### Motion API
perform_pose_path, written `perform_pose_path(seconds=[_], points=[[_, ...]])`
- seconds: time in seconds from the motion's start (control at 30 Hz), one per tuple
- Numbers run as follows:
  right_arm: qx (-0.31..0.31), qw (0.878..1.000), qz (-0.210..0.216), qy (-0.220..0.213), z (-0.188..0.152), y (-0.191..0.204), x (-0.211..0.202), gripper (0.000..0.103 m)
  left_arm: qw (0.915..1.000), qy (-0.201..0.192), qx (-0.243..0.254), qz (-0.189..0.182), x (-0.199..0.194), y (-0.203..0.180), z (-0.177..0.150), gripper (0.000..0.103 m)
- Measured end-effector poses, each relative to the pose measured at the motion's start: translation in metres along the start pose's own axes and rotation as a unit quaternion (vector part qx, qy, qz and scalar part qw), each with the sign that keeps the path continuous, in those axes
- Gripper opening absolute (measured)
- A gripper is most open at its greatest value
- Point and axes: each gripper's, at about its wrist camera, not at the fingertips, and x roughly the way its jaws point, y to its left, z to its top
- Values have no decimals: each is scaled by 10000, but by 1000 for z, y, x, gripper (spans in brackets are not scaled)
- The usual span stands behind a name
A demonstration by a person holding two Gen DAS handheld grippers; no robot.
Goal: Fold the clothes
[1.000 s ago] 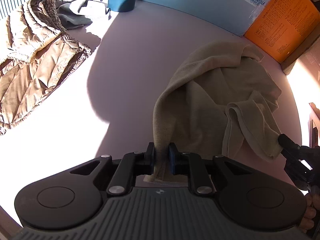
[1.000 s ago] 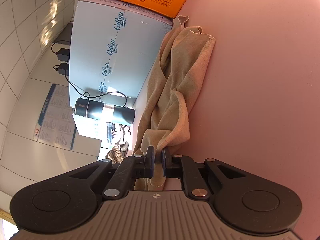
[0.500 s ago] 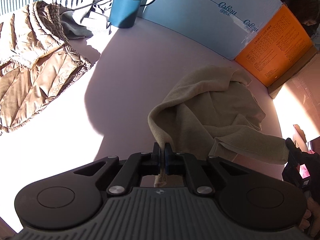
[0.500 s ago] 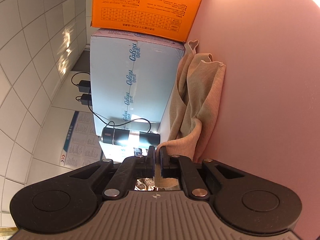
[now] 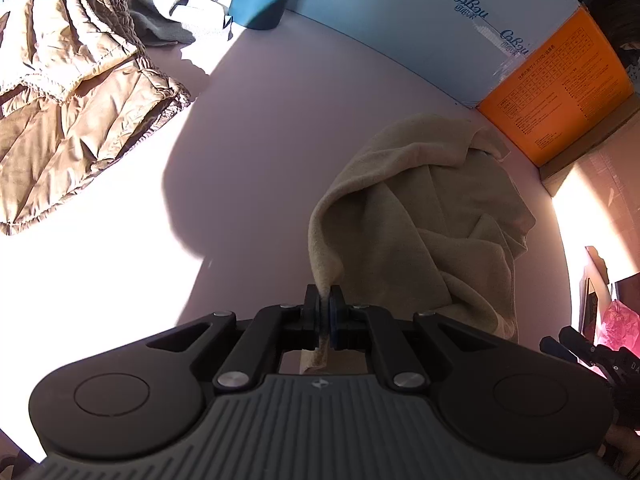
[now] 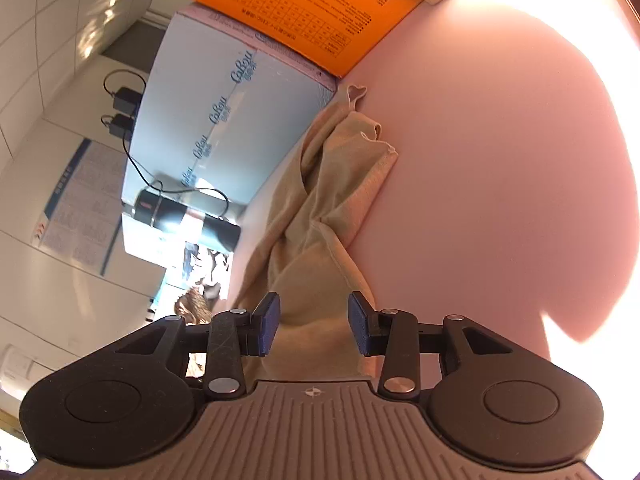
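Jaws of the left gripper point(image 5: 328, 312) are clamped on an edge of the beige garment point(image 5: 424, 216), while those of the right gripper point(image 6: 314, 324) are opening, pads clear of the cloth lying between them. Around them spreads the pink bench point(image 5: 260, 128), half in hard sunlight. Along its far side stands a pale blue carton point(image 5: 420, 20) with an orange box point(image 5: 560, 88) beside it; the garment's far end lies just beside both. A brown quilted jacket point(image 5: 72, 112) lies well apart on the left, near a teal cup point(image 5: 260, 0). The left gripper tilts steeply down; the right points lower along the bench. From the left jaws the cloth rises in a ridge and slumps in folds toward the boxes.
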Motion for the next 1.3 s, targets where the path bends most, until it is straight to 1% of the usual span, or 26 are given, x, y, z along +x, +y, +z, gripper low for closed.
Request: perform_pose_path(seconds=[0.07, 0.1, 0.17, 0.23, 0.3, 0.47, 0.5, 0.53, 0.57, 0.6, 0.63, 0.67, 0.73, 0.8, 0.87, 0.93, 1.0, 1.1, 1.23, 1.3], points=[[-384, 9985, -379, 122, -13, 4, 11, 37, 9999, 73, 80, -9, 2, 2, -3, 8], [-524, 9973, -489, 157, -16, 6, 16, 37, 9999, 91, 95, -12, 2, 3, -4, 11], [-834, 9947, -601, 65, -21, 11, 21, 37, 9999, 112, 96, -24, 1, 6, -7, 16], [-1076, 9917, -700, 63, -24, 17, 25, 38, 9999, 115, 87, -38, 0, 9, -9, 25], [-1434, 9861, -841, 87, -27, 23, 30, 38, 9998, 115, 155, -12, 0, 9, -10, 30], [-1935, 9758, -1009, 106, -33, 40, 44, 40, 9989, 113, 452, 64, 0, 2, -14, 36], [-1963, 9754, -986, 162, -35, 42, 46, 37, 9987, 107, 487, 84, 0, 0, -14, 36], [-1982, 9752, -953, 236, -36, 44, 49, 30, 9986, 91, 513, 88, 0, 0, -15, 35], [-1957, 9757, -927, 326, -37, 45, 51, 12, 9986, 77, 526, 66, 0, -1, -15, 34], [-1892, 9769, -899, 412, -39, 44, 53, 5, 9985, 63, 538, 40, -1, -1, -16, 30], [-1779, 9798, -799, 444, -40, 43, 54, 5, 9986, 49, 525, -6, -1, 0, -16, 16], [-1639, 9829, -697, 462, -41, 41, 53, 5, 9988, 19, 492, -49, -3, 1, -15, 12], [-1122, 9919, -363, 466, -39, 31, 51, 5, 9989, -58, 444, -108, -6, 4, -14, 8], [-643, 9973, 29, 343, -36, 22, 45, 5, 9989, -162, 418, -153, -12, 5, -11, 6], [-279, 9989, 339, 175, -32, 17, 37, 5, 9987, -264, 387, -194, -17, 5, -9, 6], [54, 9979, 644, -12, -26, 13, 27, 5, 9983, -369, 356, -289, -24, 3, -5, 6], [363, 9943, 984, -206, -19, 11, 17, 5, 9973, -463, 382, -424, -29, -1, -1, 6], [769, 9843, 1502, -519, -8, 9, -2, 5, 9952, -609, 432, -638, -38, -8, 4, 6], [1155, 9682, 2027, -900, 7, 9, -24, 5, 9922, -803, 434, -853, -50, -14, 12, 6], [1315, 9580, 2276, -1150, 13, 8, -37, 3, 9920, -844, 427, -840, -54, -13, 15, 6]])
